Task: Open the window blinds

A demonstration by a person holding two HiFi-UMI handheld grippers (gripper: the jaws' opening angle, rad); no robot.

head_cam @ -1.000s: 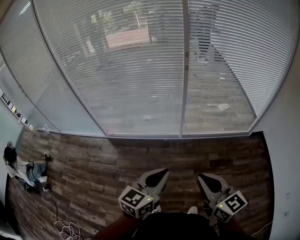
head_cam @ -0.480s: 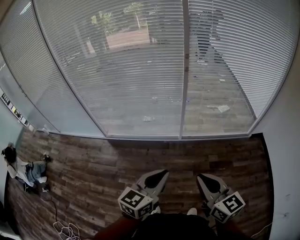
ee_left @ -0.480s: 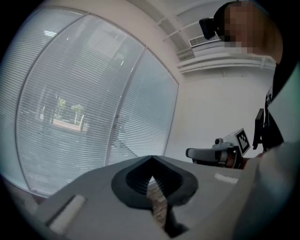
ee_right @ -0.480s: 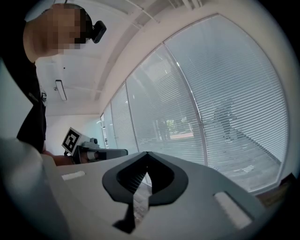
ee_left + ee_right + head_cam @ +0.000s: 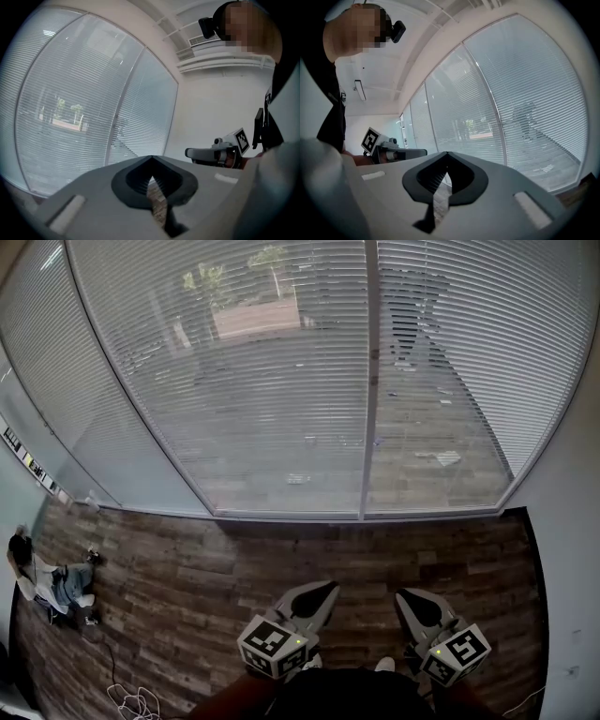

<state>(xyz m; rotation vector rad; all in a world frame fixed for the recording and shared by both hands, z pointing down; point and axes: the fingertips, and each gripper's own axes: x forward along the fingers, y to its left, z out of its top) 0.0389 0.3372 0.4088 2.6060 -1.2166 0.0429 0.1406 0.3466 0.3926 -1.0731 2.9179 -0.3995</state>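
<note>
White slatted window blinds hang down over the whole glass wall, and the slats are tilted enough that the paved yard outside shows through. They also fill the left gripper view and the right gripper view. My left gripper is low over the wooden floor, well short of the blinds, shut with nothing in it; the same gripper points at the glass. My right gripper is beside it, also shut and empty, and its tip faces the blinds. No cord or wand can be made out.
A white mullion splits the window. A white wall closes the right side. A heap of cloth and dark things and a loose white cable lie on the plank floor at the left.
</note>
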